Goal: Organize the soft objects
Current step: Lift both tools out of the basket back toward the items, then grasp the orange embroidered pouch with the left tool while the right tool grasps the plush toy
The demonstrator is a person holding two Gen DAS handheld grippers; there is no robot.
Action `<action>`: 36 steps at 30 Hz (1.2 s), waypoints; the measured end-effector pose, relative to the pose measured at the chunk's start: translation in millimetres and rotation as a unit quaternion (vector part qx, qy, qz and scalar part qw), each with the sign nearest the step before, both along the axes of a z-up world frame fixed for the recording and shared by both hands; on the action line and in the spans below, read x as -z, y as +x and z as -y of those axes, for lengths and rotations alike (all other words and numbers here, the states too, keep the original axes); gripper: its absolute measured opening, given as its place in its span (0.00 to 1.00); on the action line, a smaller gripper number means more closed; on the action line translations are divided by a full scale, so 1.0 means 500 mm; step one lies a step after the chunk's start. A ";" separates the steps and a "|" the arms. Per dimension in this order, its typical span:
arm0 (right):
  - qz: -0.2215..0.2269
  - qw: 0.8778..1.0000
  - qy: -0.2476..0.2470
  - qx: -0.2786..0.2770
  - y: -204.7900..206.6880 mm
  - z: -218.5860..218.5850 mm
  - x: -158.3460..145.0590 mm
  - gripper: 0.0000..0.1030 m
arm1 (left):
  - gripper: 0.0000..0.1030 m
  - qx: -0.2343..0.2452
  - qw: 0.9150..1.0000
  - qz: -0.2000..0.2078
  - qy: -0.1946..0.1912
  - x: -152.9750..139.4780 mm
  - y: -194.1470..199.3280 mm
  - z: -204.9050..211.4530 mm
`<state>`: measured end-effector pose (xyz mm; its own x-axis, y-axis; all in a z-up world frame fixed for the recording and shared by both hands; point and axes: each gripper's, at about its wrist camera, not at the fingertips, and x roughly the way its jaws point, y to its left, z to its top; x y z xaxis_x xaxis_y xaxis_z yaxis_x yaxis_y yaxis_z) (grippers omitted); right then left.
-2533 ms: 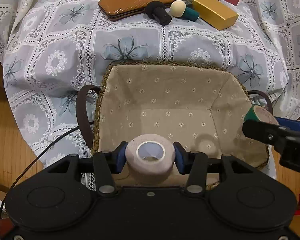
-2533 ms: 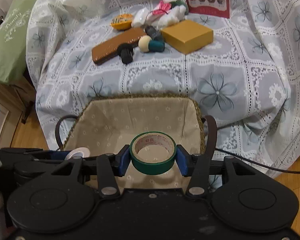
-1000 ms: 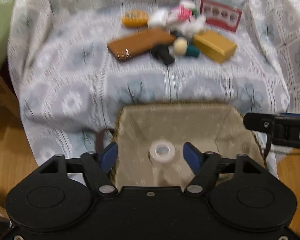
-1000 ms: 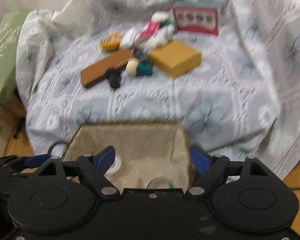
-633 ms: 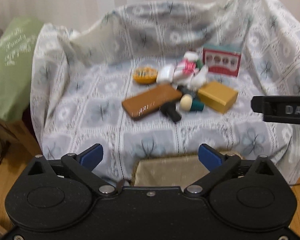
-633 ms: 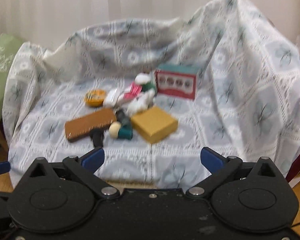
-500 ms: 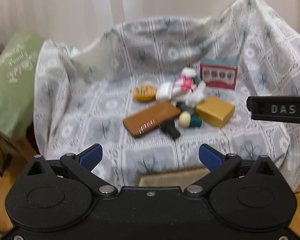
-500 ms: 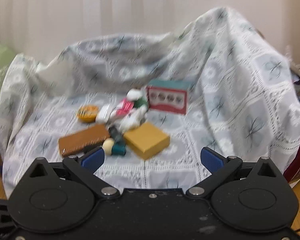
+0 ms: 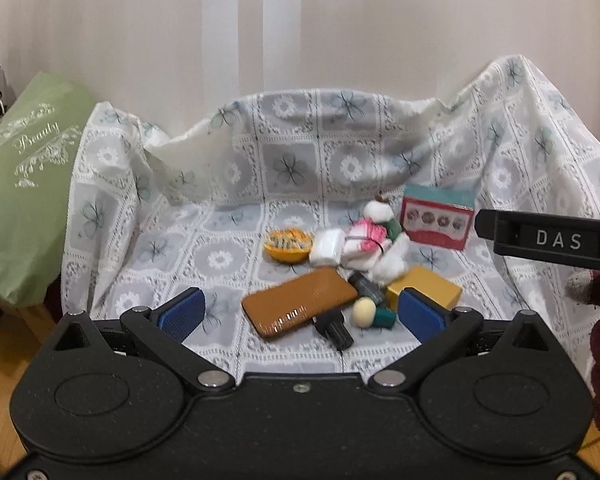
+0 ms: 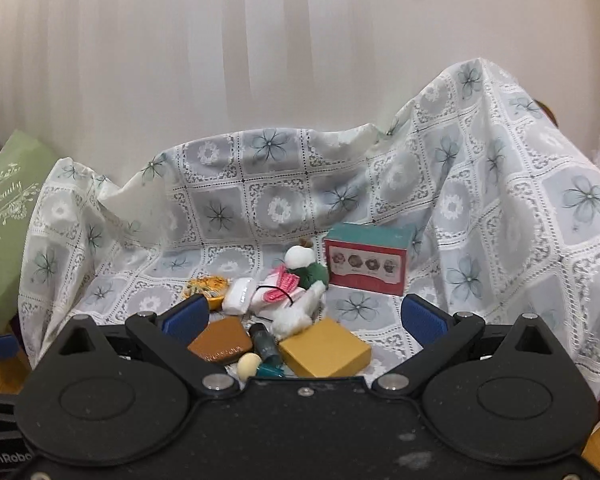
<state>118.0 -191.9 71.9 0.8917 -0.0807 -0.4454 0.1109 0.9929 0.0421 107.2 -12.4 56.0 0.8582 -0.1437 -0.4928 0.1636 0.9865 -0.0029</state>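
Blue-padded left gripper (image 9: 301,312) fills the foot of the left wrist view, jaws spread wide with nothing between them, having just been opening. Beyond it, a lace floral cloth (image 9: 228,256) drapes a seat. Landmark: yellow box (image 9: 432,288). Just left of the box lie a dark tube (image 9: 366,285) and a cream-tipped teal sponge stick (image 9: 374,314); further left a brown wallet (image 9: 300,304), with a black roller (image 9: 334,328) at its near corner. Behind the box sit a white plush toy (image 9: 388,264), a pink-and-white cloth bundle (image 9: 366,242), a white soft pack (image 9: 328,245) and an orange pouch (image 9: 288,243). Red-and-teal carton (image 9: 438,222) stands behind and right of the box. A black bar marked "DAS" (image 9: 552,240) crosses the right edge. Green cushion (image 9: 24,200) far left.

Right wrist view: right gripper (image 10: 304,318) also spread wide, empty, jaws just been opening. Yellow box (image 10: 324,346) close ahead; wallet (image 10: 220,344), tube (image 10: 265,342) and sponge stick (image 10: 250,365) to its left; plush toy (image 10: 300,284), bundle (image 10: 282,290), soft pack (image 10: 238,300), pouch (image 10: 206,285) behind it; carton (image 10: 368,264) behind, slightly right.
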 end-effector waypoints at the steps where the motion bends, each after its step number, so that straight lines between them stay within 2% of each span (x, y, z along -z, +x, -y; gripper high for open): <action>1: -0.005 1.000 0.005 -0.005 0.007 0.001 -0.004 0.99 | 0.97 -0.003 1.000 0.004 0.003 -0.001 0.005 0.000; 5: -0.027 0.999 0.015 -0.017 0.051 0.004 -0.002 0.98 | 0.97 0.000 1.000 0.005 0.014 0.003 0.031 0.003; 12: -0.092 0.994 0.046 -0.028 0.147 0.019 0.031 0.98 | 0.97 0.019 0.999 -0.038 0.016 0.031 0.090 0.009; 17: -0.149 0.985 0.085 -0.025 0.237 0.052 0.064 0.98 | 0.97 0.024 0.994 -0.102 0.010 0.062 0.159 0.006; 21: -0.196 0.974 0.110 -0.012 0.315 0.084 0.099 0.98 | 0.96 0.011 0.984 -0.176 -0.015 0.092 0.231 -0.012; 23: -0.216 0.970 0.111 -0.002 0.353 0.095 0.115 0.98 | 0.96 -0.003 0.979 -0.202 -0.019 0.108 0.264 -0.022; 24: -0.226 0.967 0.115 -0.001 0.370 0.101 0.124 0.95 | 0.96 -0.007 0.978 -0.210 -0.020 0.114 0.277 -0.026; 26: -0.243 0.962 0.123 -0.004 0.406 0.112 0.141 0.93 | 0.95 -0.014 0.976 -0.219 -0.018 0.124 0.299 -0.030; 30: -0.262 0.959 0.106 -0.007 0.467 0.119 0.168 0.91 | 0.95 -0.021 0.971 -0.236 -0.023 0.140 0.341 -0.038; 32: -0.274 0.956 0.104 -0.002 0.497 0.119 0.180 0.86 | 0.94 -0.026 0.971 -0.236 -0.016 0.145 0.359 -0.037; 36: -0.286 0.952 0.106 -0.006 0.557 0.115 0.190 0.85 | 0.93 -0.036 0.971 -0.237 -0.009 0.152 0.406 -0.036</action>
